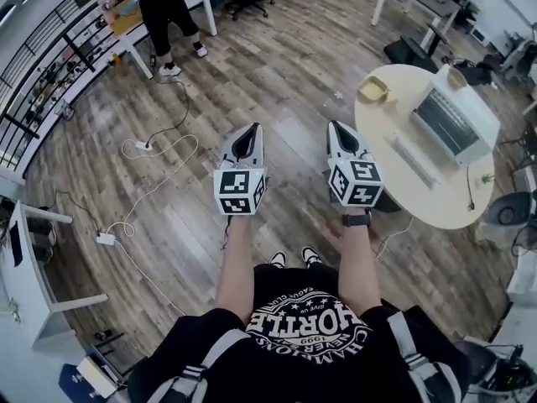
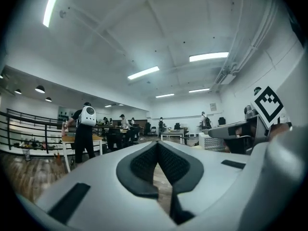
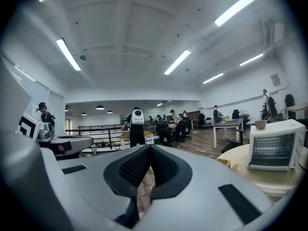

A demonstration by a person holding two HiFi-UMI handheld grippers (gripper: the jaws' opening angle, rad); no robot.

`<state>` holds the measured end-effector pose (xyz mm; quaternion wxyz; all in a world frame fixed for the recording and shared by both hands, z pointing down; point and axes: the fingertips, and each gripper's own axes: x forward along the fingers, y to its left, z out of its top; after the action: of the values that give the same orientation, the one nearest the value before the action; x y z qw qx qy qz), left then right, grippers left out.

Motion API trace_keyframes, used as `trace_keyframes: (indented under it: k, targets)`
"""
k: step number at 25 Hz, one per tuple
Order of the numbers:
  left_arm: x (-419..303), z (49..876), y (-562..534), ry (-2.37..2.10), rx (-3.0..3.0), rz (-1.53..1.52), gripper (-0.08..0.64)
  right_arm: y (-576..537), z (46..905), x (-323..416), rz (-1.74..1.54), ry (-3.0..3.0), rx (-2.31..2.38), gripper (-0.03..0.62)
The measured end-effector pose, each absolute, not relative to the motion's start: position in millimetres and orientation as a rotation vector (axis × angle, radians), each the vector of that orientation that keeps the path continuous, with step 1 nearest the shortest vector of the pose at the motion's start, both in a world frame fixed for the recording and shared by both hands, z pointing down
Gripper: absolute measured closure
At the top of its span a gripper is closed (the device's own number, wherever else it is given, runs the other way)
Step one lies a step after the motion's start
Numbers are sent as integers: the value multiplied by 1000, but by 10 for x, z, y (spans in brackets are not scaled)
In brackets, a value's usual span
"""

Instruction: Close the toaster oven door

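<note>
Holding my left hand-held gripper (image 1: 251, 129) and right hand-held gripper (image 1: 336, 127) clenched and empty, I should first reach the toaster oven (image 1: 457, 116), then push its door (image 1: 415, 159) up.

A round, cream-topped table (image 1: 419, 201) stands on a brown wood-plank floor (image 1: 277, 65). On the table sits a boxy white toaster oven (image 1: 457, 116), set toward the far side, with its door let down flat in front of it. Near the table's left rim lies a small tan dish (image 1: 375, 91). A thin black cable (image 1: 469, 190) runs across the top near the right edge, just beside a tiny green object (image 1: 487, 177). On the floor, well apart from the table, lie looping white cords (image 1: 159, 149) and a white power strip (image 1: 106, 238).
</note>
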<state>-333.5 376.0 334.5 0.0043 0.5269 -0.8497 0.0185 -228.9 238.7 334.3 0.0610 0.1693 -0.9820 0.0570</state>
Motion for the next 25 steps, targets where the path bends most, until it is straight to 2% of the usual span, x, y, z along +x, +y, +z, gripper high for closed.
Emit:
trace_keyframes:
  k: [11, 18, 25]
  targets:
    - [-2625, 3476, 3042, -2364, 2043, 58, 543, 2058, 3520, -1263, 217, -2864, 960, 571]
    - [-1908, 3592, 2464, -2137, 2241, 26, 543, 1752, 3529, -469, 216, -2762, 1198, 571]
    - [-1120, 3356, 1691, -1992, 2420, 34, 543, 1205, 3371, 306, 219, -2732, 1372, 572]
